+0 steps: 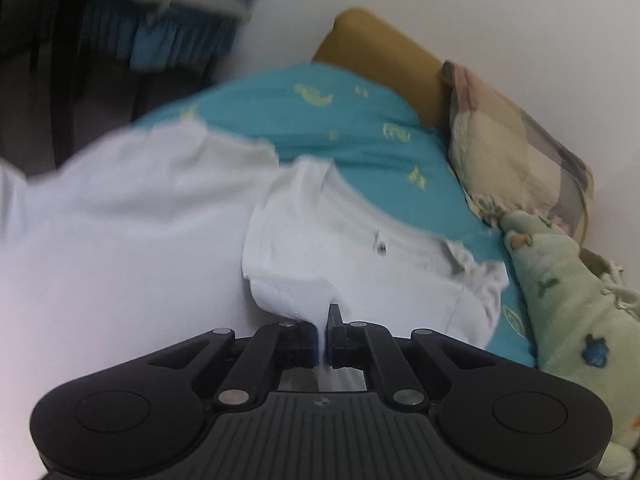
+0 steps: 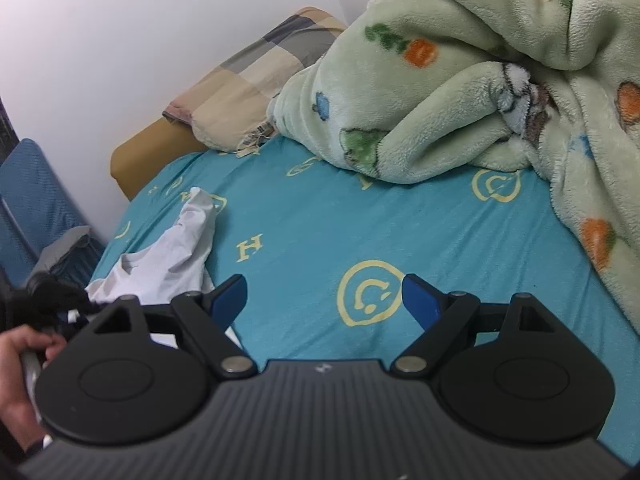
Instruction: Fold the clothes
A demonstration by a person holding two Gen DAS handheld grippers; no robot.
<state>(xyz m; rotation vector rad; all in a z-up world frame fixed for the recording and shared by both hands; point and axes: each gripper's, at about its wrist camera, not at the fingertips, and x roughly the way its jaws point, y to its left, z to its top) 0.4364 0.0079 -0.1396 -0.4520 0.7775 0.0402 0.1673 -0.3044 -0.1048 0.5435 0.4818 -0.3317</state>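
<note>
White shirt [image 1: 360, 240] rumpled; left gripper [image 1: 323, 334] fingers pinch hem; right gripper [image 2: 323, 300] fingers wide.

Legible markings, right wrist view: the turquoise bedsheet [image 2: 360, 240] carries a pale yellow capital letter "H" [image 2: 250, 247] left of centre. Near it, at lower centre, stands a yellow rounded emblem [image 2: 370, 293] enclosing a C-like curl; a similar emblem [image 2: 496, 185] lies at upper right beside the fleece blanket. These are signs, not readable words. In the left wrist view the sheet's yellow prints [image 1: 396, 132] are too blurred to read. No brand, label or number is legible.
</note>
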